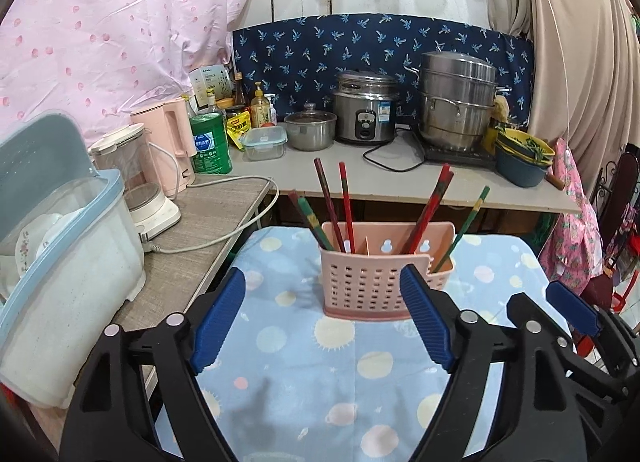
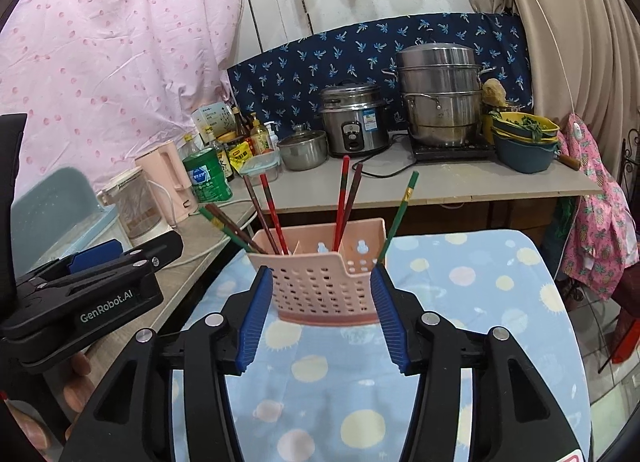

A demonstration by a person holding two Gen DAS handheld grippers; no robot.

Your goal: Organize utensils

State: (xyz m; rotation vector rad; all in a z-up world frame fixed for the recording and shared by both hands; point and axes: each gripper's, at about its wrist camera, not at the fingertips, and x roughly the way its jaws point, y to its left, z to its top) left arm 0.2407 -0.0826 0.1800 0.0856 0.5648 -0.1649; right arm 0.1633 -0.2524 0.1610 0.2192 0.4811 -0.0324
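A pink perforated utensil holder [image 1: 370, 282] stands on a blue patterned cloth and also shows in the right wrist view [image 2: 324, 286]. Several red, green and brown chopsticks [image 1: 346, 205] stand in its compartments, also seen from the right wrist [image 2: 344, 197]. My left gripper [image 1: 324, 316] is open and empty, a little short of the holder. My right gripper [image 2: 320, 318] is open, its blue pads [image 2: 254, 318] on either side of the holder's front; I cannot tell if they touch it. The right gripper also shows at the left wrist view's right edge [image 1: 572, 310].
The blue cloth-covered table [image 1: 288, 374] has a grey side table [image 1: 208, 221] to its left with a dish box [image 1: 60, 262] and kettles [image 1: 132, 177]. A back counter holds a rice cooker [image 1: 366, 109], steamer pot [image 1: 456, 101], bowls and bottles.
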